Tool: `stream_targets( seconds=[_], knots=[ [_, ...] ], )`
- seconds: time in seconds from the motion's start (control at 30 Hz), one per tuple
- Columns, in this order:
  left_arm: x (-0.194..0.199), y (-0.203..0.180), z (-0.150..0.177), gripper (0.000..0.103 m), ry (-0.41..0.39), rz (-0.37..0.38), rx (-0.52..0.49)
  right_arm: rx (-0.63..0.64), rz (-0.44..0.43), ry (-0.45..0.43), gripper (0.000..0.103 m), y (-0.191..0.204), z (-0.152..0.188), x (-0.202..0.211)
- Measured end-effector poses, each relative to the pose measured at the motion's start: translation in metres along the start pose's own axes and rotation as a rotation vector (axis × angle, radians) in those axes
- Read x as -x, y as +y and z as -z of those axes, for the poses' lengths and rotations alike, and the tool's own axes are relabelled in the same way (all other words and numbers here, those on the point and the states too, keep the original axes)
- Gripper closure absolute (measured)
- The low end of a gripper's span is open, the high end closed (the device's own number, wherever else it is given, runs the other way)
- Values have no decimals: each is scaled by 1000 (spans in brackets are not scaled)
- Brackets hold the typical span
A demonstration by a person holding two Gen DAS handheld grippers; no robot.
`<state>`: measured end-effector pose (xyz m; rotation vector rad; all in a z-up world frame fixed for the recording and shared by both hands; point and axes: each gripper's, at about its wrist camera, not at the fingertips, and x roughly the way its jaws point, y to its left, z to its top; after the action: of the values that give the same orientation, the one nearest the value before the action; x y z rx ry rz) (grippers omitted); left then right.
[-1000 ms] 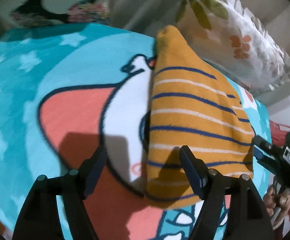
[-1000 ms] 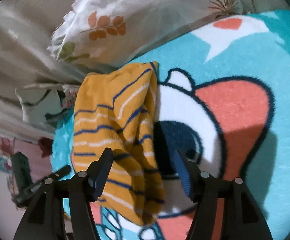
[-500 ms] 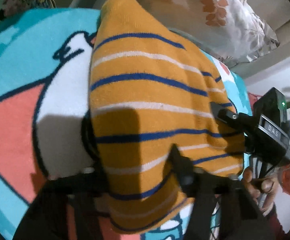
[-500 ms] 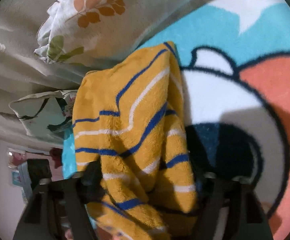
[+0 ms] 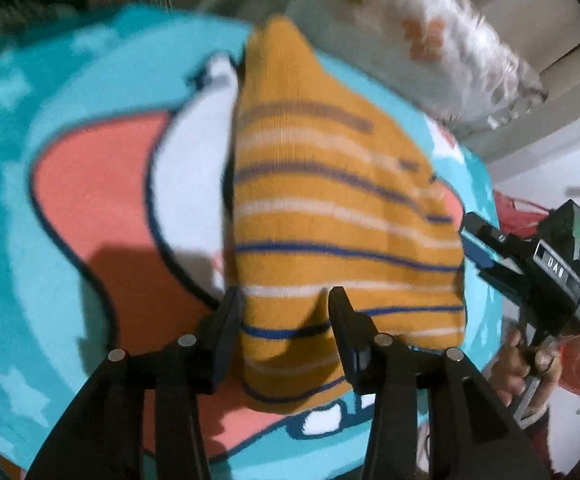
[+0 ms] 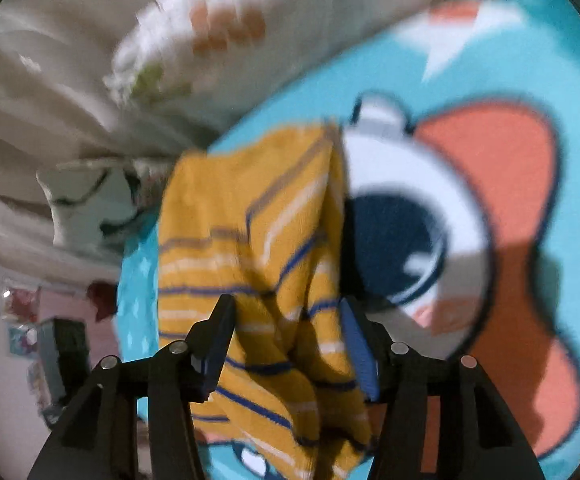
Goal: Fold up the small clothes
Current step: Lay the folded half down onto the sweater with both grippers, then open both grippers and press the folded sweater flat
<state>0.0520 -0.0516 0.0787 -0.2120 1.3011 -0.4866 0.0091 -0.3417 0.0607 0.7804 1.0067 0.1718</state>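
A small mustard-yellow garment with blue and white stripes point(image 5: 330, 216) lies folded on a turquoise cartoon blanket point(image 5: 69, 128). My left gripper point(image 5: 285, 312) has its jaws partly apart around the garment's near edge. In the right wrist view the garment point(image 6: 249, 240) is bunched, and my right gripper point(image 6: 285, 320) stands with its jaws partly apart around its folds. The right gripper also shows in the left wrist view point(image 5: 530, 268), at the garment's right edge. Both views are motion-blurred.
A white pillow with a leaf print point(image 5: 450, 48) lies beyond the blanket, seen also in the right wrist view point(image 6: 217, 40). A second small cushion point(image 6: 89, 204) sits at the left. The blanket's red and white cartoon face point(image 6: 490, 200) spreads to the right.
Both grippers pushed in over the garment half a second ago, then drew back a little. Their jaws are narrower than a second ago. The garment looks more bunched on the right side.
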Motion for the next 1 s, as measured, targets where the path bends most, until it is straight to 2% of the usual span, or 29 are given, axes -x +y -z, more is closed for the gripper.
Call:
stream_targets(
  seconds=[0.1,0.17,0.23,0.27,0.3,0.33,0.37,0.43,0.5,0.6,0.7,0.73,0.83,0.9,0.93,1.0],
  knots=[
    [12,-7,-9,59,-54,-24,-27,5,-12,-64,43,6,-21,15],
    [10,-17,-17,59,-69,-36,-56,5,-4,-15,36,10,-43,-4],
    [-2,-37,-26,59,-81,-51,-92,19,34,59,35,11,-55,-32],
    [-7,-46,-28,59,-88,-52,-117,14,85,95,42,7,-62,-53],
    [-11,-49,-28,59,-89,-56,-137,3,73,113,56,3,-65,-63],
    [-17,-56,-28,59,-87,-72,-161,-17,14,135,85,0,-69,-71],
    [-21,-62,-26,59,-86,-97,-180,-31,-11,124,86,1,-74,-72],
    [-29,-68,-24,58,-89,-155,-214,16,0,90,90,11,-81,-68],
    [-40,-74,-25,58,-82,-192,-224,88,67,59,92,24,-91,-67],
    [-44,-74,-23,58,-80,-216,-224,153,194,36,93,29,-103,-77],
    [-42,-73,-23,58,-70,-218,-230,164,249,74,92,22,-102,-92],
    [-38,-72,-21,58,-66,-211,-225,166,250,74,91,21,-102,-92],
    [-24,-65,-23,58,-68,-180,-193,153,264,48,74,14,-105,-78],
    [-16,-59,-26,55,-89,-186,-179,132,281,6,73,13,-109,-60],
    [-12,-56,-29,52,-106,-191,-170,129,300,-16,69,15,-111,-53],
    [-10,-48,-37,49,-125,-200,-145,134,249,-52,69,26,-113,-36]
  ],
)
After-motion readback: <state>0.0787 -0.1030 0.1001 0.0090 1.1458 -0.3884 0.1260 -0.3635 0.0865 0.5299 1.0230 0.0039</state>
